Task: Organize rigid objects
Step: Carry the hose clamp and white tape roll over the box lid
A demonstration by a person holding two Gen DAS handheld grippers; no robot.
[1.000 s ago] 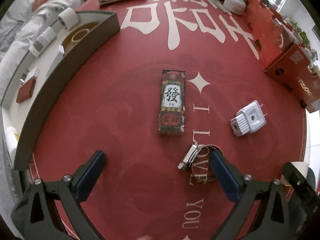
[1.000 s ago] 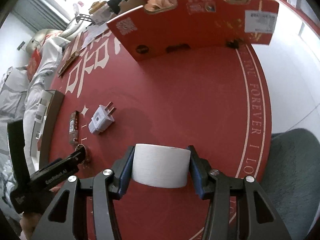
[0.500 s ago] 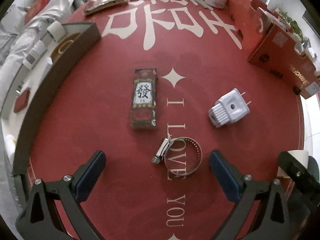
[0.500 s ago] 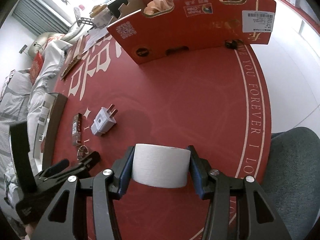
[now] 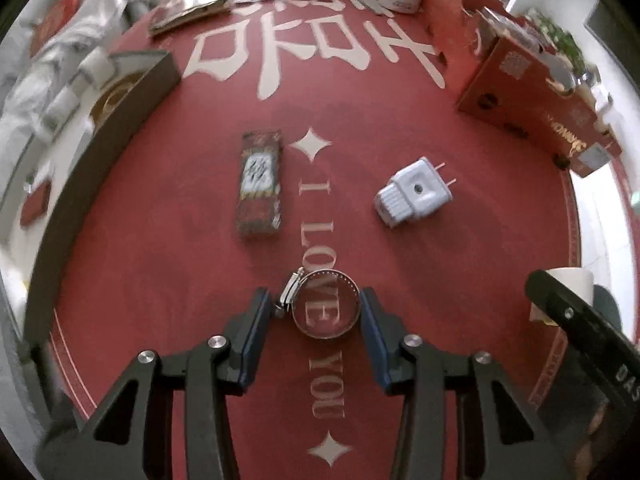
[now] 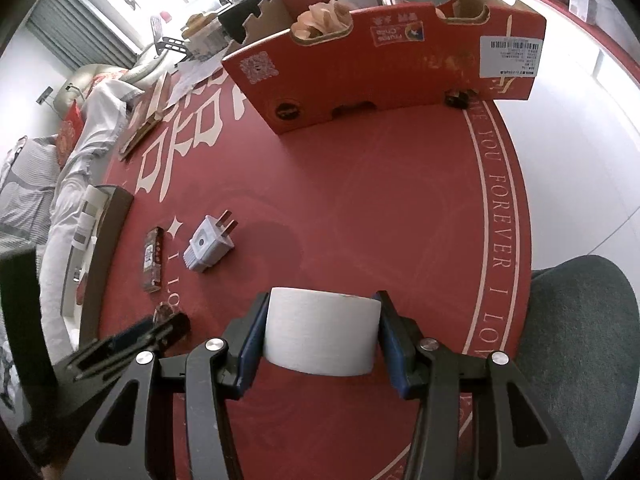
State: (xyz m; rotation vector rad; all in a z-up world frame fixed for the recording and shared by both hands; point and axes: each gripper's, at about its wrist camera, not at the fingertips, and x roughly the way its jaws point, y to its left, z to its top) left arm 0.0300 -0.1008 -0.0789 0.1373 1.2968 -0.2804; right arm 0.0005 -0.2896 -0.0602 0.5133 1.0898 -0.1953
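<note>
A metal hose clamp (image 5: pixel 289 294) lies on the red tablecloth (image 5: pixel 168 264) between the fingers of my left gripper (image 5: pixel 316 312). Its jaws are closing, and the blue pads touch the clamp's screw housing on one side and its ring on the other. Beyond it lie a dark printed box (image 5: pixel 260 188) and a white plug adapter (image 5: pixel 414 192). My right gripper (image 6: pixel 322 334) is shut on a white roll (image 6: pixel 322 332), held just above the cloth. The right wrist view shows the left gripper (image 6: pixel 160 328) low on the left, with the box (image 6: pixel 151 258) and the plug (image 6: pixel 208 246) behind it.
A curved brown-walled tray (image 5: pixel 100 152) holding small items runs along the table's left edge. A red cardboard box (image 6: pixel 380 68) with things in it stands at the far right. A grey chair seat (image 6: pixel 580 340) sits beside the table's right rim.
My left gripper has moved over the hose clamp, and its wide-open jaws have come in against the clamp's sides. The right gripper with the white roll has stayed put.
</note>
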